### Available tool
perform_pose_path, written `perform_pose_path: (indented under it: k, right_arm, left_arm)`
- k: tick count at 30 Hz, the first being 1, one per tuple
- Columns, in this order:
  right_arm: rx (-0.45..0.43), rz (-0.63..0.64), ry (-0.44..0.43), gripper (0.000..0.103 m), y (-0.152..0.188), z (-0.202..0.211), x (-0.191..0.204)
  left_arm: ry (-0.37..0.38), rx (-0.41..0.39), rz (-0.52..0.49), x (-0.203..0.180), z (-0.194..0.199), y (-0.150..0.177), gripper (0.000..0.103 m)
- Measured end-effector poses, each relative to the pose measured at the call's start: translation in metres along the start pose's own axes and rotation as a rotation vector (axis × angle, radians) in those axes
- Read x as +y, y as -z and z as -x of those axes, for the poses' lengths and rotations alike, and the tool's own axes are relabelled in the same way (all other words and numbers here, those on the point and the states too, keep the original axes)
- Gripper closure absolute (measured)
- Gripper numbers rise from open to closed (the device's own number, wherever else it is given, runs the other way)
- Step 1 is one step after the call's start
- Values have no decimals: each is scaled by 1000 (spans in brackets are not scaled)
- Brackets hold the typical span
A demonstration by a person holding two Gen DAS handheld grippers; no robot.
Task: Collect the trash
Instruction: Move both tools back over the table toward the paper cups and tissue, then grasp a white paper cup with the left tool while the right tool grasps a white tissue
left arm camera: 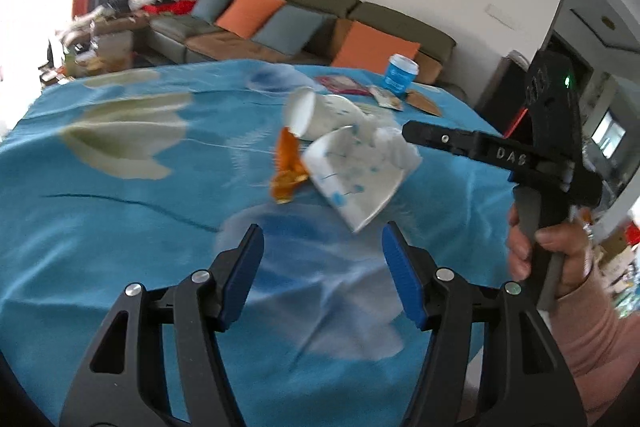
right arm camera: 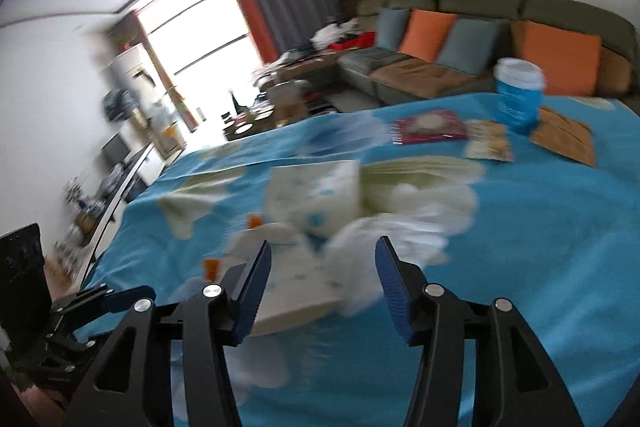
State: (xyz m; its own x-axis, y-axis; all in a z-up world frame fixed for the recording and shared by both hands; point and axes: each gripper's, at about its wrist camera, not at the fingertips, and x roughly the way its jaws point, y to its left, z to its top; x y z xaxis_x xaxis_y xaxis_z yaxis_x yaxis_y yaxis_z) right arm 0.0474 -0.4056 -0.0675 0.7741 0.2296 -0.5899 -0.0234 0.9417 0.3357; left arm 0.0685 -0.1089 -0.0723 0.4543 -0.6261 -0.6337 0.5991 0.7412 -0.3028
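Observation:
On the blue patterned tablecloth lies a small heap of trash. It holds a tipped white paper cup with blue dots, a second, flattened cup, an orange wrapper and a crumpled white tissue. My left gripper hovers just short of the heap, open, with only cloth between its pads. From the right, my right gripper reaches to the tissue. In its own blurred view the right gripper is open, with the tissue and a cup just beyond its tips.
An upright blue cup with a white lid stands at the table's far side beside a red wrapper, a pale packet and a brown packet. A sofa with orange and grey cushions runs behind the table. A hand holds the right gripper.

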Motion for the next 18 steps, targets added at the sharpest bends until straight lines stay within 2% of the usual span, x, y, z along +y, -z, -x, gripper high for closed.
perform_pose_path:
  k: [6, 13, 15, 17, 18]
  right_arm:
    - [22, -65, 21, 41, 0, -11, -28]
    - [67, -91, -37, 41, 4, -22, -36]
    - [86, -97, -56, 48, 6, -26, -37]
    - [98, -102, -71, 66, 7, -28, -39]
    - [102, -107, -81, 70, 8, -28, -40]
  left_arm:
    - [54, 71, 56, -3, -34, -16, 43]
    - [78, 158, 139, 3, -68, -27, 43]
    - [99, 167, 170, 7, -75, -28, 44]
    - [108, 169, 180, 8, -77, -30, 49]
    - [118, 172, 184, 9, -79, -31, 53]
